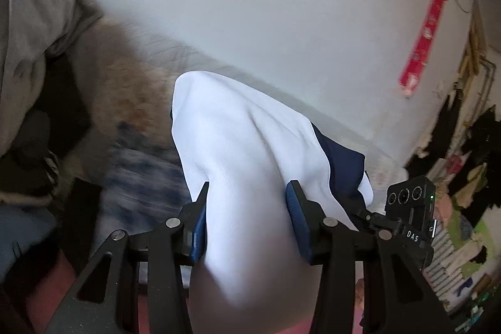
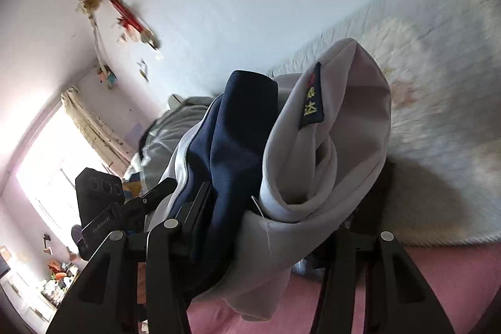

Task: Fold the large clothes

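The white garment with navy panels [image 1: 250, 146] is bunched and lifted above the bed. In the left wrist view my left gripper [image 1: 249, 208] is shut on a thick white fold, with both blue pads [image 1: 296, 215] pressed against the cloth. In the right wrist view the same garment [image 2: 328, 152], with its navy part [image 2: 238, 140] and a navy tag with yellow characters, fills my right gripper [image 2: 260, 208]. That gripper is shut on the bundle, and the cloth hides its right finger. Each view shows the other gripper close beside it [image 1: 407, 208] [image 2: 100, 202].
A pale quilted bed cover [image 2: 438, 115] lies below, with a pink sheet [image 2: 438, 287] at its near edge. Grey bedding [image 1: 31, 36] is piled at the left. A white wall with a red banner [image 1: 429, 30] stands behind. A bright window [image 2: 47, 161] and cluttered shelves are off to the side.
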The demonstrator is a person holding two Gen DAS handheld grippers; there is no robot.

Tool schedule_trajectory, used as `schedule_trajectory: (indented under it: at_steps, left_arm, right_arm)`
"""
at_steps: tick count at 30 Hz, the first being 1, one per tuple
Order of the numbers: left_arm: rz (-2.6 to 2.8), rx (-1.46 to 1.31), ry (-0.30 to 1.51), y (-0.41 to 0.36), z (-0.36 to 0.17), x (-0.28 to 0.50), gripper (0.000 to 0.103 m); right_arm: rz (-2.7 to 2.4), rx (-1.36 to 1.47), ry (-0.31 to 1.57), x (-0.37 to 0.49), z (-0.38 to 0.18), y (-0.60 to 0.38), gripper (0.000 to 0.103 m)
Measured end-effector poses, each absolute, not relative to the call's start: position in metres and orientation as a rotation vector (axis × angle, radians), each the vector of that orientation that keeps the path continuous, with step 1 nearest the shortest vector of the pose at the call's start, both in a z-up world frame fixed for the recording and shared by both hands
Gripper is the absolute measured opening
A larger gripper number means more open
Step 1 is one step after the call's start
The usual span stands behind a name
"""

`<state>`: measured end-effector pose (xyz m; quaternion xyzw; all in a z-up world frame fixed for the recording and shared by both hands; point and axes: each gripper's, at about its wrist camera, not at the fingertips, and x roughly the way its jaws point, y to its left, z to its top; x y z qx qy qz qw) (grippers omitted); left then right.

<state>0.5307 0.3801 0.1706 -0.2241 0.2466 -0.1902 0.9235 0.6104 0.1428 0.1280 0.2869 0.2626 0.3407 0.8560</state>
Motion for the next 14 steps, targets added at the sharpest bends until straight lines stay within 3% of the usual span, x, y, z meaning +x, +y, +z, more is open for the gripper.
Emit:
schedule_trajectory:
  at_steps: [7,11,14]
  left_arm:
    - [-0.295,-0.533,0.641,0.445,0.027,0.622,0.049]
    - [-0.28,-0.488,0.587,0.443,0.02,0.625,0.063]
    - [-0.241,-0.477,0.599,0.438,0.019,0.629,0.07]
  right_arm:
    - [0.55,0.514,0.575,0.679,0.019,0.21,0.048]
    - [0.515,0.598,0.575,0.69,0.004,0.203,0.055]
    - [0.429,0.549,0.588,0.694,-0.001,0.205,0.067]
